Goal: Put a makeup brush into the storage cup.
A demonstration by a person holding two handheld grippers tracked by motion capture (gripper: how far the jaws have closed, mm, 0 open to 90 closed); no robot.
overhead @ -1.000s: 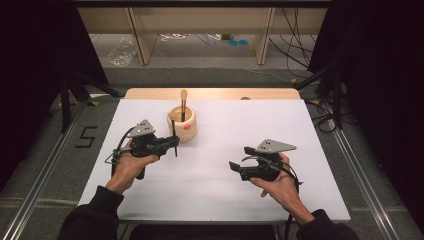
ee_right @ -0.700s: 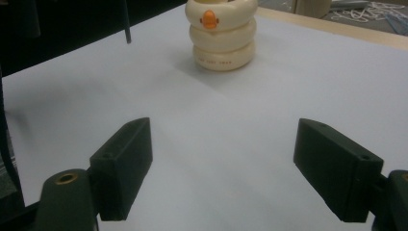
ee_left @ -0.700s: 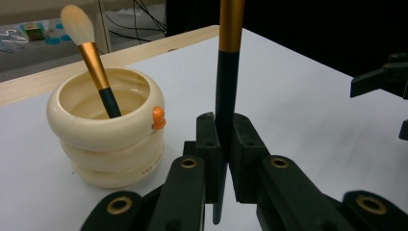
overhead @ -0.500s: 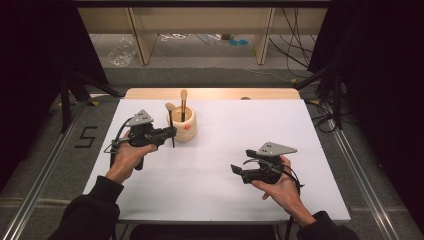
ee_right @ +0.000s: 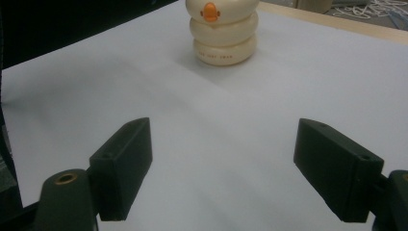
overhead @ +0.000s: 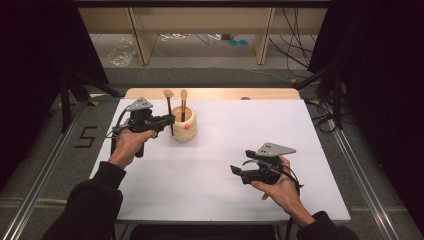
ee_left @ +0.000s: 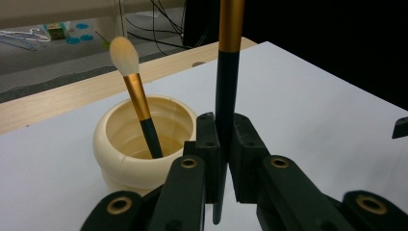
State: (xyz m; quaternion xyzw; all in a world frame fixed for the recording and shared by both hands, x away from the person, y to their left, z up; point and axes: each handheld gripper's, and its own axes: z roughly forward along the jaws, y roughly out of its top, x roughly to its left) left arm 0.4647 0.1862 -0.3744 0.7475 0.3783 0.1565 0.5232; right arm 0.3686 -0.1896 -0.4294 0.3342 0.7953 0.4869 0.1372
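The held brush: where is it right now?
In the high view the brush stands upright in the left gripper, at the left rim of the cup, which holds a second brush.

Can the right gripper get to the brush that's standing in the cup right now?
Probably yes: the right gripper is open and empty, bare table lies between it and the cup, and the brush sticks up above the rim.

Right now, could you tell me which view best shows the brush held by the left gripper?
The left gripper view: the brush stands upright, clamped between the jaws. The high view shows it small beside the cup; the right gripper view gives none of it.
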